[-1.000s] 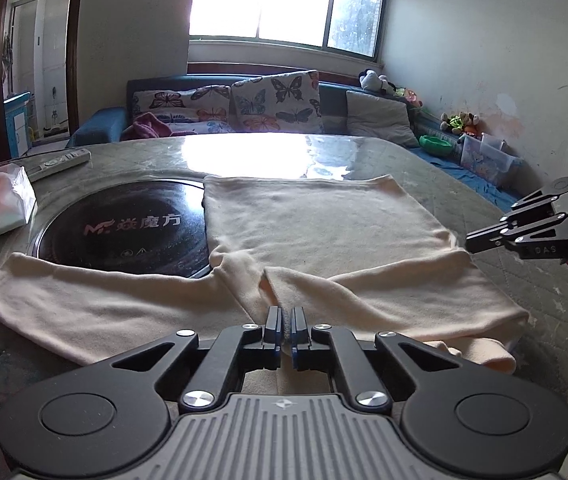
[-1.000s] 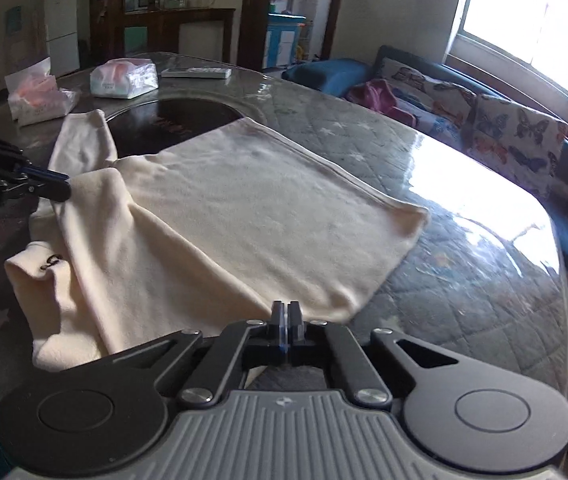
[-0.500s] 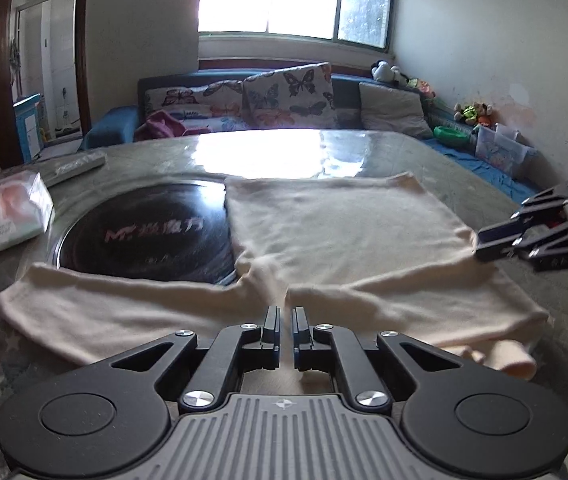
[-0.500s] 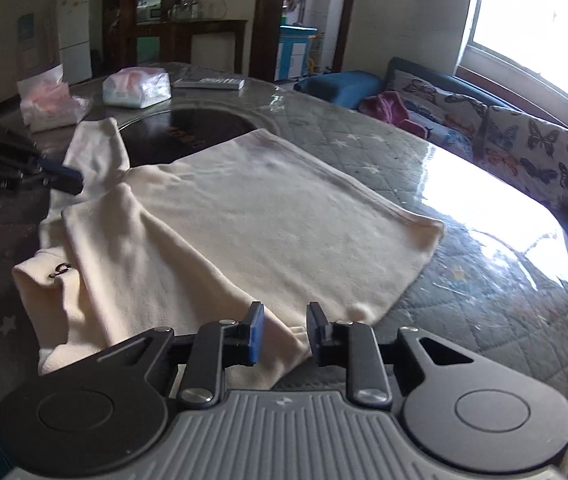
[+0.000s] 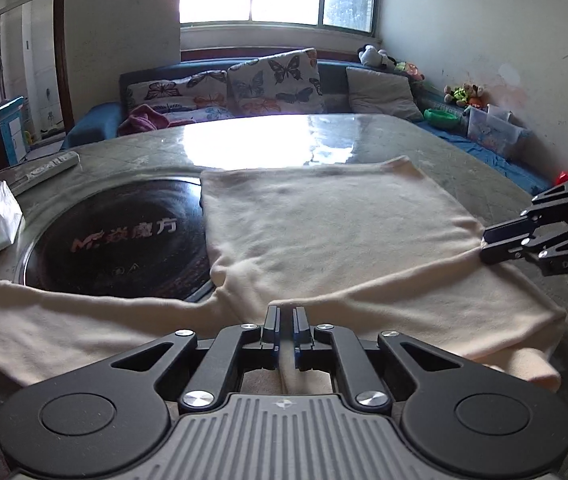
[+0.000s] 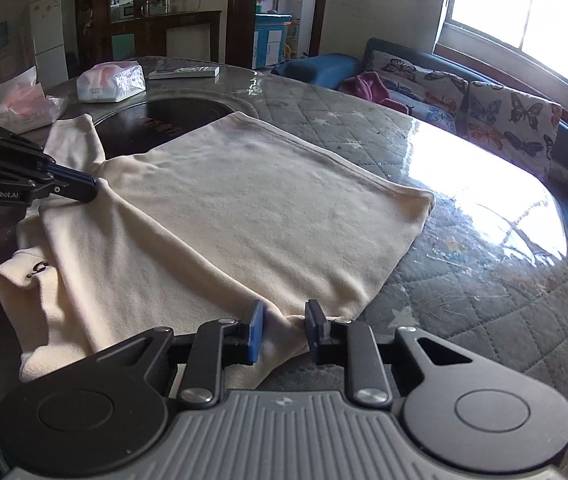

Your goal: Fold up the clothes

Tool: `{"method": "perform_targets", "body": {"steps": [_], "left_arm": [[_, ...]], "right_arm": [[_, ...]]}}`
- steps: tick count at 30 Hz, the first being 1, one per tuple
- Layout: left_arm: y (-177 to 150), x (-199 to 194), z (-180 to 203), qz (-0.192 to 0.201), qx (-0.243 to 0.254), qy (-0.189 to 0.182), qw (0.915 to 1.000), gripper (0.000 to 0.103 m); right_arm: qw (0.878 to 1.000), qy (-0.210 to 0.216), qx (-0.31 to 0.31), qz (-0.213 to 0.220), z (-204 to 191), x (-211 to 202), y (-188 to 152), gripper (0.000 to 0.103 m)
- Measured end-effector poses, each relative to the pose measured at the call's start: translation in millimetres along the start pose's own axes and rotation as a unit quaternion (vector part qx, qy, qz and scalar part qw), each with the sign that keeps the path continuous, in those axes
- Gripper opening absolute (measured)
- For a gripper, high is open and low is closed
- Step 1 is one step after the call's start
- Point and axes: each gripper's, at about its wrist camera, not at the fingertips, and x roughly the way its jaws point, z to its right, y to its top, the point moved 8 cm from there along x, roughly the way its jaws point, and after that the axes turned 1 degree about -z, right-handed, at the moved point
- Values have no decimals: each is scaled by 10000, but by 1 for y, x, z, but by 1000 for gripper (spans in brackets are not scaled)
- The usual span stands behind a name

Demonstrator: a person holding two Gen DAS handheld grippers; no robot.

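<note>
At the bottom centre of the left wrist view, the left gripper (image 5: 286, 330) is pinched nearly shut on a ridge of the cream garment (image 5: 324, 232), which spreads up the middle of the frame across the table (image 5: 424, 140). In the right wrist view the right gripper (image 6: 284, 330) stands open at the bottom centre, its fingers either side of the garment's folded near edge without clamping it. Half a second ago its gap was narrower; a second ago it was closed. The left grip is unchanged. A dark disc (image 5: 123, 240) lies at left, partly under the cloth.
</note>
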Motion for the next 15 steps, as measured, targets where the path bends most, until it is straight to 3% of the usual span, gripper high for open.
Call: {"method": "perform_targets", "body": {"steps": [7,10,15], "left_arm": [[9,14,38,18,36,-560,9984,8],[1,27,42,-147,102,-536,9984,8],[-8,14,26,-128,95,-374,9992,10]], "right_arm": [[9995,139,-30,299,-19,-6,15,24],[9995,149,6,271,-21,-2,13,25],[9996,166,66,224,-24,5,8,31]]}}
